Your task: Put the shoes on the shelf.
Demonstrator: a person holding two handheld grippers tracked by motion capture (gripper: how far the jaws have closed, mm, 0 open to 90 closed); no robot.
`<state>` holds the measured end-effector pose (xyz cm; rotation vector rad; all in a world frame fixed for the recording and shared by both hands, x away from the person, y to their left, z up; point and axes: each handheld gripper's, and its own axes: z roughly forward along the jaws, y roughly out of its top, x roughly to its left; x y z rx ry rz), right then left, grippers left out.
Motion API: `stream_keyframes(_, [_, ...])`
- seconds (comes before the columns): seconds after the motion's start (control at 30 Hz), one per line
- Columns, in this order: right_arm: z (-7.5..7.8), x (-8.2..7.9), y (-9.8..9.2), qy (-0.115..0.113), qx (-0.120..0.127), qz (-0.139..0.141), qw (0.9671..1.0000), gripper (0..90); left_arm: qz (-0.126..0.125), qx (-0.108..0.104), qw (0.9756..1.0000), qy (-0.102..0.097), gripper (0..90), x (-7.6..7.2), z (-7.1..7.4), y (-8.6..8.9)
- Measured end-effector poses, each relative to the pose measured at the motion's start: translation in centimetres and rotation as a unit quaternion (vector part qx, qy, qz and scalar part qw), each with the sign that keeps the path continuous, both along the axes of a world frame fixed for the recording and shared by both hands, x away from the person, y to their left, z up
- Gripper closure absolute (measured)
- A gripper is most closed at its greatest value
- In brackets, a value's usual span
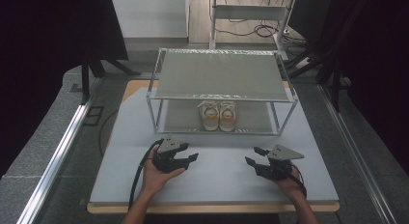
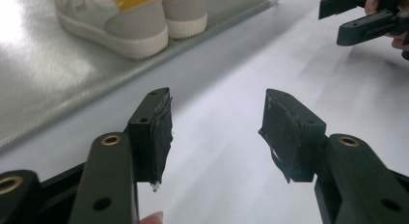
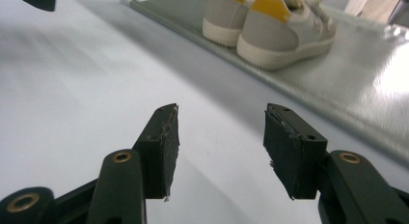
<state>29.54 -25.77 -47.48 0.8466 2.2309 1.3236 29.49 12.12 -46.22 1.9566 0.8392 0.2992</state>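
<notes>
Grey floor (image 1: 38, 137), black drapes (image 1: 43, 31), cables (image 1: 251, 28) beyond the table (image 1: 217, 185).

Pale shoes (image 1: 218, 115) on rack (image 1: 222, 77) lower shelf, white table (image 1: 217, 175)

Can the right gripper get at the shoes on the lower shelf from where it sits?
Probably yes. The right gripper is open, the shoes stand heels-out at the open front of the rack, and only bare table lies between.

Your left gripper (image 1: 192, 158) and right gripper (image 1: 252, 156) are black with grey three-cornered plates, brass-ringed screw holes, frayed fingers (image 2: 155, 132), black cables.
</notes>
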Motion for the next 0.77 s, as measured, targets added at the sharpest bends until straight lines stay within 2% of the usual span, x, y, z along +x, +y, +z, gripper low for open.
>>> stream_keyframes(0.1, [-0.3,-0.7,-0.8,0.005,0.001,-0.007,1.0000,46.6,0.012,-0.014,0.9998,0.011,44.6,-0.8,-0.8,1.0])
stream_keyframes(0.23, [-0.6,-1.1,-1.5,0.011,-0.002,-0.016,0.9998,46.6,0.024,-0.013,0.9994,0.022,44.3,-1.7,-1.6,2.2])
stream_keyframes(0.37, [-0.9,-0.9,-1.7,0.015,-0.003,-0.021,0.9997,46.6,0.038,-0.010,0.9990,0.023,44.4,-1.6,-1.8,3.2])
stream_keyframes(0.67, [-1.7,-0.8,-1.4,0.015,-0.033,-0.021,0.9991,45.7,0.039,-0.006,0.9987,0.031,44.0,-1.3,-2.2,3.2])
stream_keyframes(0.77, [-1.7,-0.8,-1.3,0.014,-0.035,-0.020,0.9991,45.3,0.038,-0.006,0.9988,0.031,43.7,-1.2,-2.2,3.1])
